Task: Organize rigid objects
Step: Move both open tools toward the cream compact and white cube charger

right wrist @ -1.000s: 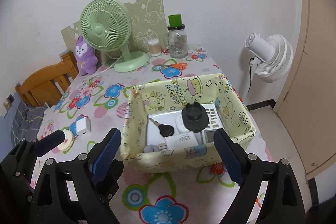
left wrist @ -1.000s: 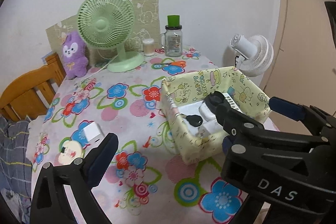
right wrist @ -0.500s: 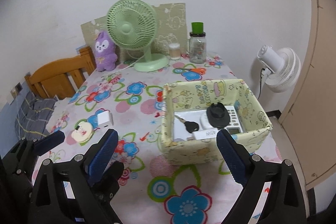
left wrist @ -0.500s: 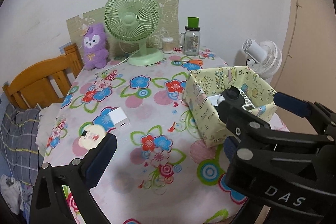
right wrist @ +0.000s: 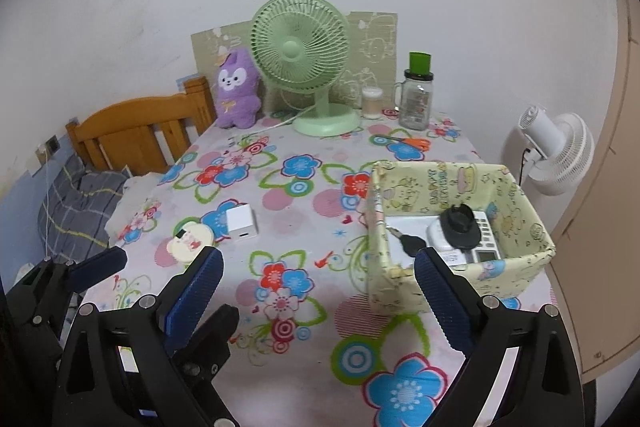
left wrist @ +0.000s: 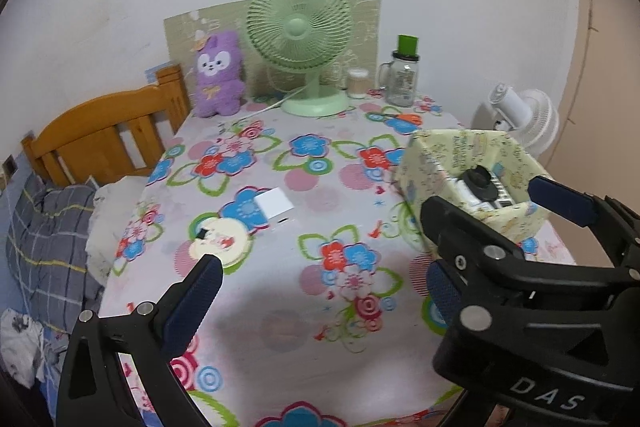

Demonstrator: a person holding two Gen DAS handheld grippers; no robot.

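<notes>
On my feed the only writing I can read cleanly is "DAS" in white letters on the black body of the right gripper (left wrist: 486, 239), seen crossing the left wrist view. The yellow fabric box (right wrist: 516, 195) carries cartoon figures and printed lettering along its inner wall, too small for me to make out. A white label strip inside the box shows characters I cannot read.

My right gripper (right wrist: 316, 291) has its blue pads spread wide with nothing between them, only the floral tablecloth (right wrist: 304, 307) below. My left gripper (left wrist: 316, 291) shows one blue pad low on the left of its own view; the right gripper's body covers the other side there, but the right wrist view shows both left pads well apart and holding nothing.

The box sits at the table's right edge and holds a black round knob (right wrist: 460, 225) on top of a white device with buttons (right wrist: 482, 233), plus a black-headed key (right wrist: 408, 239). On the cloth to the left lie a white charger block (right wrist: 241, 223) and, just beside it, a round cartoon-print disc (right wrist: 190, 242).

Farther back stand a green desk fan (right wrist: 304, 63), a purple plush (right wrist: 236, 91), a small jar (right wrist: 372, 102), a glass mug with a green lid (right wrist: 416, 95) and orange-handled scissors (right wrist: 408, 142). A white fan (right wrist: 556, 155) stands beyond the table, a wooden bed frame (right wrist: 136, 131) at left.
</notes>
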